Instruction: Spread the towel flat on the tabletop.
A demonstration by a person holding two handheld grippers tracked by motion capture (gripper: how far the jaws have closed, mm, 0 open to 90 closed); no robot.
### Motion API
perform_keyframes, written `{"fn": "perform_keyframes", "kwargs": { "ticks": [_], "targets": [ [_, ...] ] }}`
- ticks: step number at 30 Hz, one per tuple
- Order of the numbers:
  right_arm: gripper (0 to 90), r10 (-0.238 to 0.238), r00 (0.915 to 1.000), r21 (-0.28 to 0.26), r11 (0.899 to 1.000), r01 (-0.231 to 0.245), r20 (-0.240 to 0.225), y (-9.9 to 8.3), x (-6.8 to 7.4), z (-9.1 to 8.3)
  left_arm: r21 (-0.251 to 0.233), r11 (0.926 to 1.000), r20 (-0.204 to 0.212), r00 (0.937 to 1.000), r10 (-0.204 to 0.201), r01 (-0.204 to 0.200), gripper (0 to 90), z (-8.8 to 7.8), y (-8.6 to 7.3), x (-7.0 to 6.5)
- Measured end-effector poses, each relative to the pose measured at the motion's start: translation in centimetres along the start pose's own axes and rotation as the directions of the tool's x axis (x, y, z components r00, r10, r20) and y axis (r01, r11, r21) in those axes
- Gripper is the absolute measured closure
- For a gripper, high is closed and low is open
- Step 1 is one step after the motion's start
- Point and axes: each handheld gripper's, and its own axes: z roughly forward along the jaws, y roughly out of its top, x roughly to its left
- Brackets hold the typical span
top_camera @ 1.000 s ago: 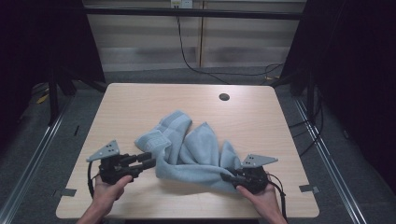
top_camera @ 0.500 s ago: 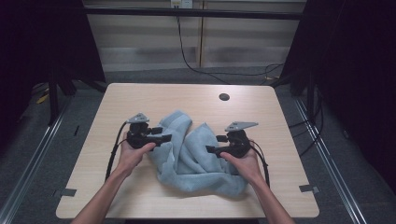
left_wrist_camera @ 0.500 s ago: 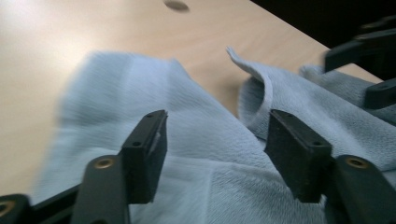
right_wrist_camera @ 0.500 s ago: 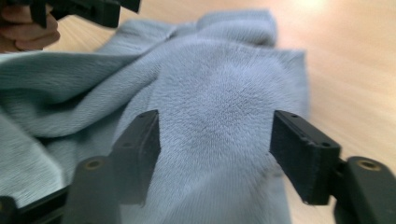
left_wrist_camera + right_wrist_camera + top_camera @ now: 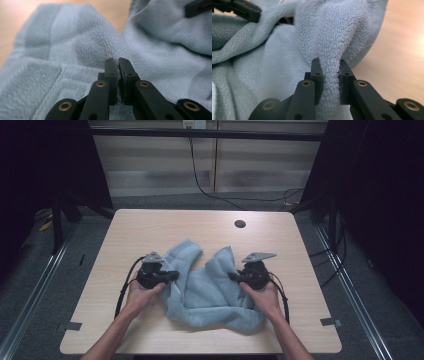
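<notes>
A light blue terry towel (image 5: 210, 287) lies crumpled mid-table — two humps rise toward 11 and 1 o'clock, the bulk bunched at 6.

The towel (image 5: 210, 290) lies crumpled on the table (image 5: 150, 230); the left gripper (image 5: 172, 276) sits at its left edge, the right gripper (image 5: 232, 276) at its right.

Dim high view, dark surroundings; gripper views bright, softly blurred.

Lab: framed test table (image 5: 150, 227), cables (image 5: 200, 175)
</notes>
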Motion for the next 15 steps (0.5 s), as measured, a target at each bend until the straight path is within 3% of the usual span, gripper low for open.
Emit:
{"fn": "perform_keyframes", "kwargs": {
  "ticks": [1,3,7,9,12,13,14,15],
  "targets": [
    [79.8,0.022,0.9991,-0.05,0.999,-0.021,0.035,0.3,-1.0,-2.2,-0.034,0.9991,-0.012,0.9996,-0.025,0.024,86.7,-1.0,0.0,0.8],
    [79.8,0.029,0.9985,-0.065,0.998,-0.026,0.047,0.3,-1.3,-2.9,-0.074,0.9957,-0.045,0.9973,-0.058,0.055,86.8,-2.5,0.0,2.2],
    [79.8,0.05,0.9896,-0.101,0.994,-0.037,0.135,-0.2,-2.6,-6.1,-0.127,0.9863,-0.095,0.9886,-0.117,0.104,87.3,-4.8,0.0,4.6],
    [79.7,0.078,0.9833,-0.126,0.99,-0.058,0.164,-0.9,-3.5,-7.6,-0.16,0.9786,-0.119,0.9816,-0.15,0.13,88.2,-5.9,-0.2,5.8],
    [79.7,0.123,0.9696,-0.179,0.98,-0.086,0.211,-1.7,-4.9,-9.8,-0.222,0.958,-0.149,0.9649,-0.217,0.181,90.0,-7.6,-0.5,7.5],
    [79.7,0.123,0.9696,-0.179,0.98,-0.086,0.211,-1.7,-4.9,-9.8,-0.222,0.958,-0.149,0.9649,-0.217,0.181,90.0,-7.6,-0.5,7.5],
    [79.5,0.158,0.9628,-0.206,0.972,-0.112,0.22,-1.9,-5.8,-10.7,-0.224,0.9544,-0.151,0.9603,-0.234,0.197,90.0,-7.8,-0.7,7.9],
    [79.5,0.158,0.9628,-0.206,0.972,-0.112,0.22,-1.9,-5.8,-10.7,-0.217,0.9532,-0.146,0.9584,-0.245,0.211,90.0,-7.8,-0.8,8.1]
  ]
}}
